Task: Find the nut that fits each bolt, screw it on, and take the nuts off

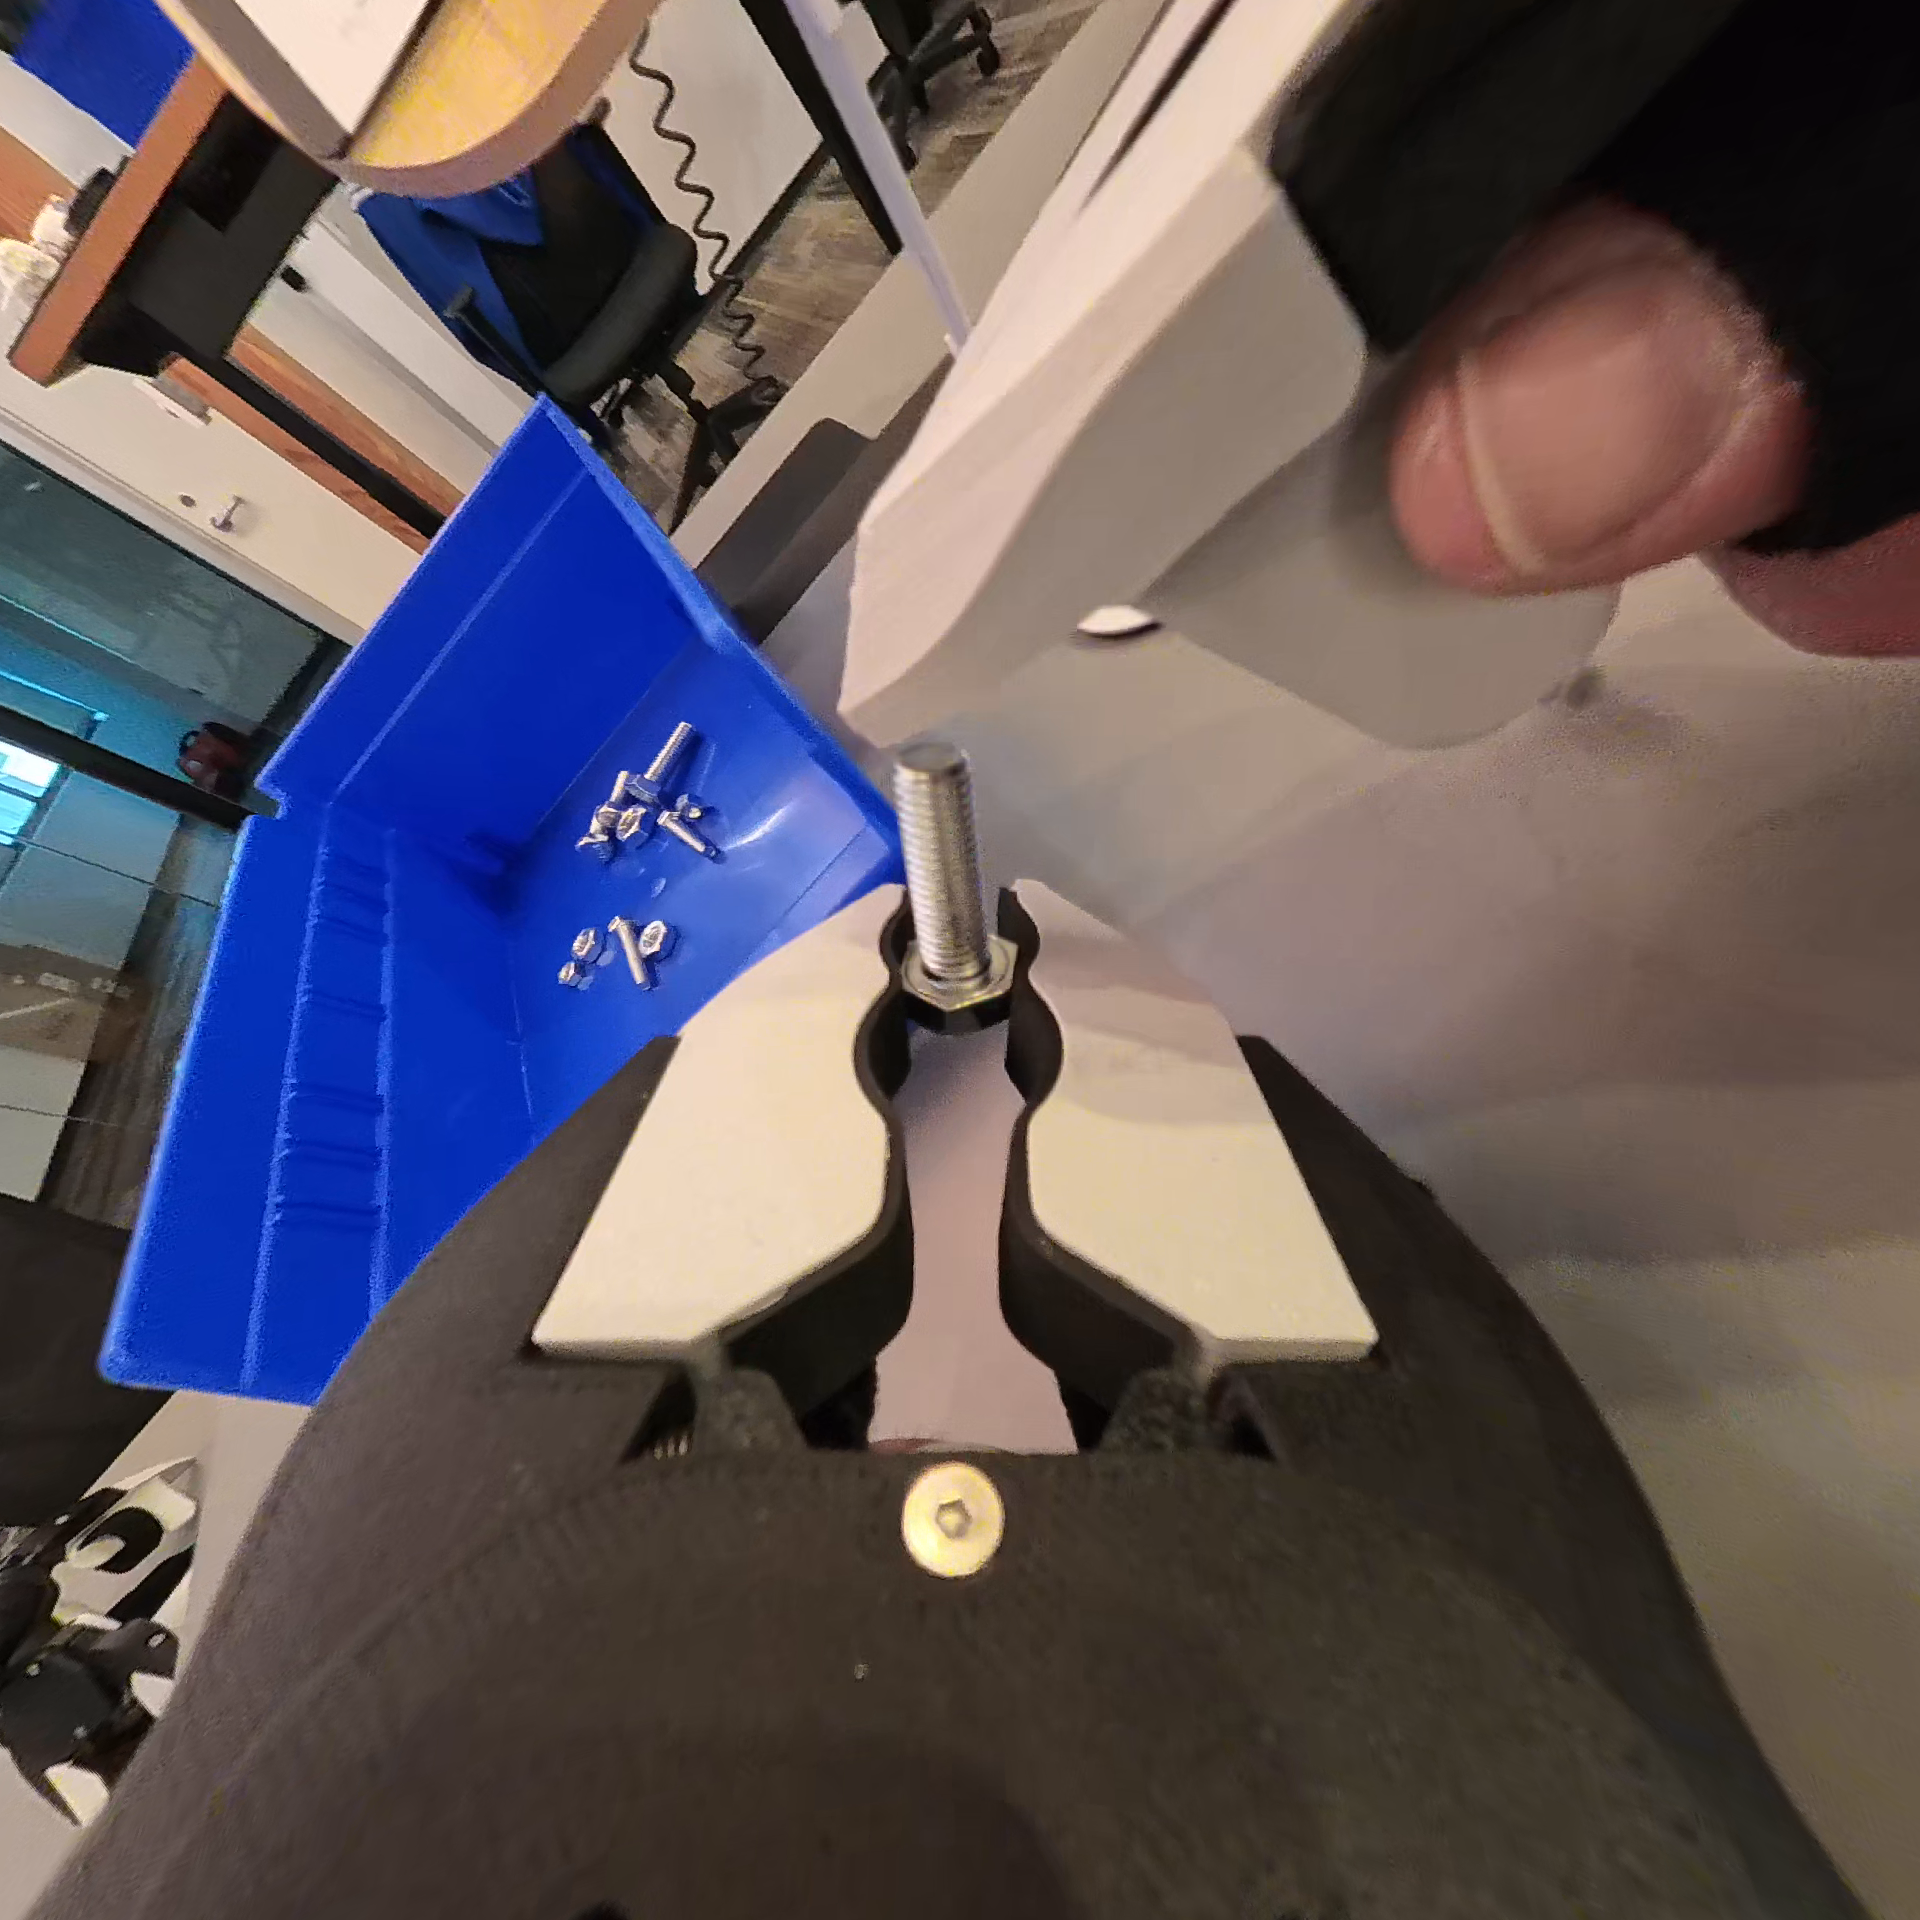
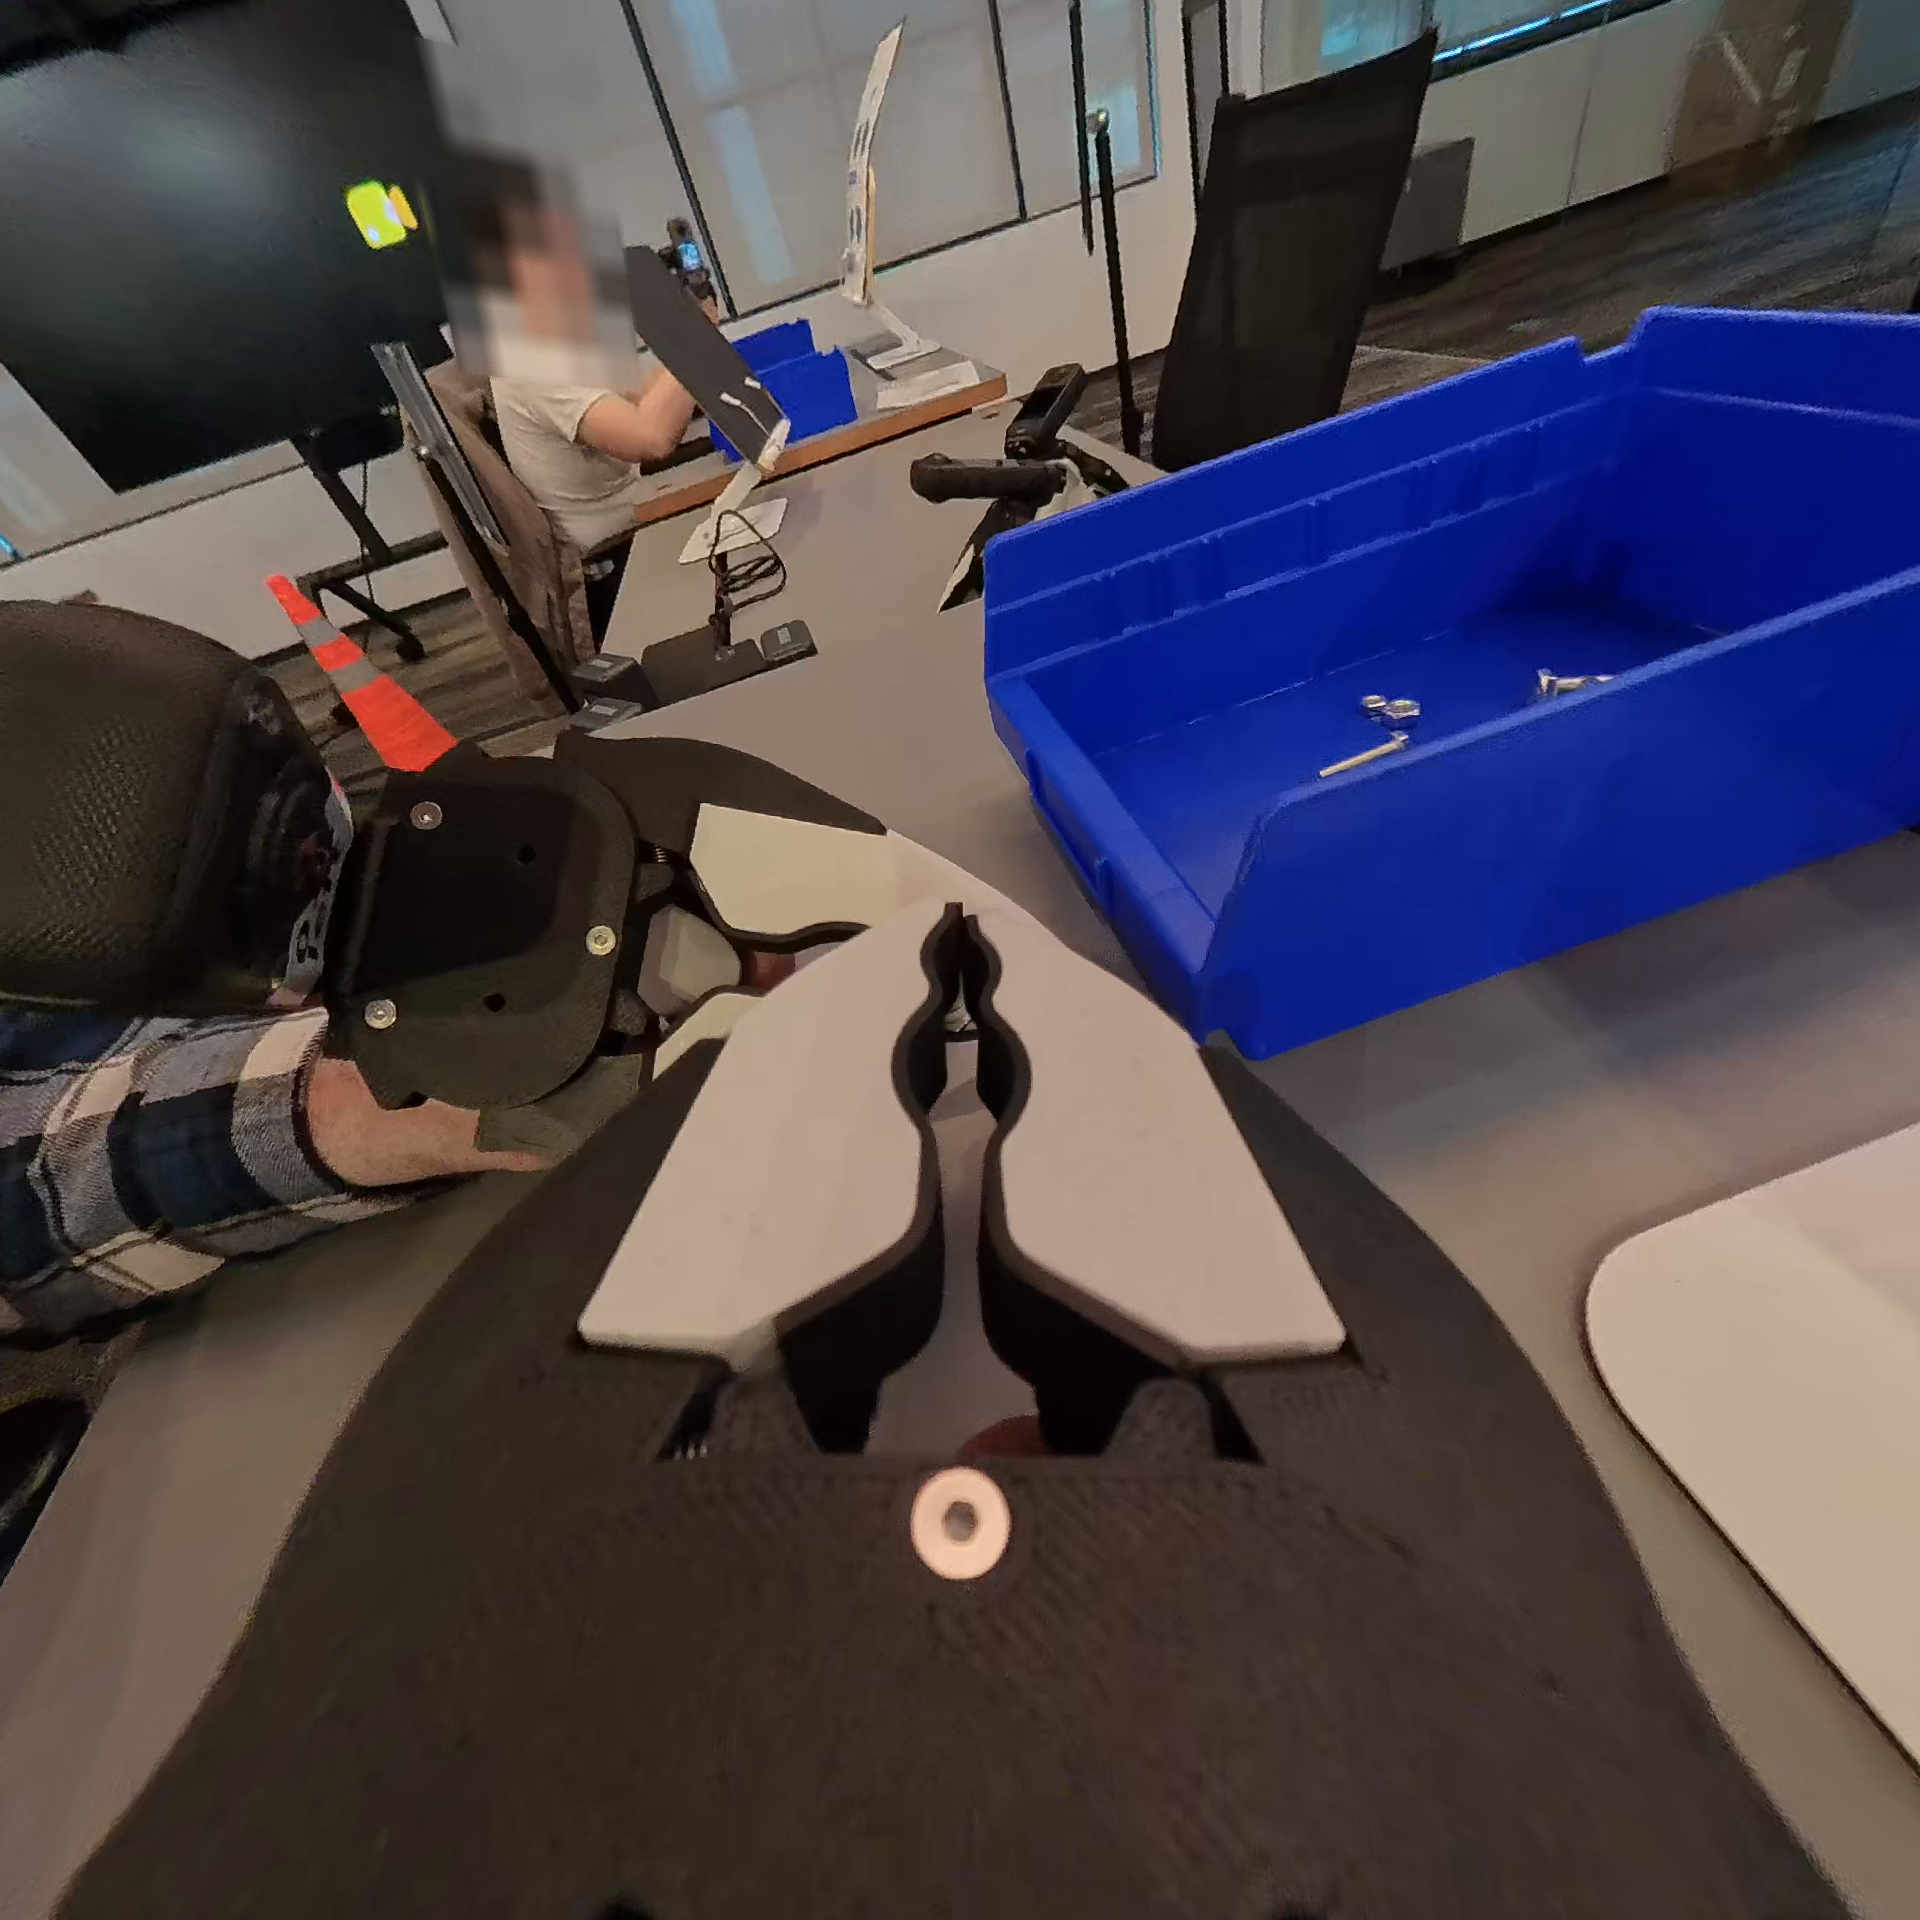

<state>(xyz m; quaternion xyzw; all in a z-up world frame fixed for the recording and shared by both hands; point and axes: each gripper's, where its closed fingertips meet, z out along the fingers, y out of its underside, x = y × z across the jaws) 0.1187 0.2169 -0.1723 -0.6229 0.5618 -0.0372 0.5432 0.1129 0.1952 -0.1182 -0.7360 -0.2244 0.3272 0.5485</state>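
- Left gripper was clamped on a silver bolt low on its shank, fingertips pressed at either side. Threaded end pointed away from the camera, up and far.
- A nut sat on that bolt, run well down the thread to where the fingers gripped. Judged: matching and screwing-on done for this pair; taking the nut off was prob. next.
- Right gripper was pinched fully closed, tips touching, nothing seen between them. It hovered just near of the left gripper's fingers.
- Blue bin stood on the grey table, far-left of the held bolt in the left wrist view. It held loose bolts and nuts in two small clusters, apart from each other. Judged: most pairs yet unmatched, task early to mid.
- Hidden / unclear:
  - Bolt head not visible, buried behind nut and fingertips.
  - Whether nut was fully seated: cannot tell.
  - Exact count and sizes of bin hardware too small to make out.
  - Right wrist view: the held bolt was masked by its own fingers.
  - Right gripper's body and a blurred thumb blocked the upper right of the left wrist view.
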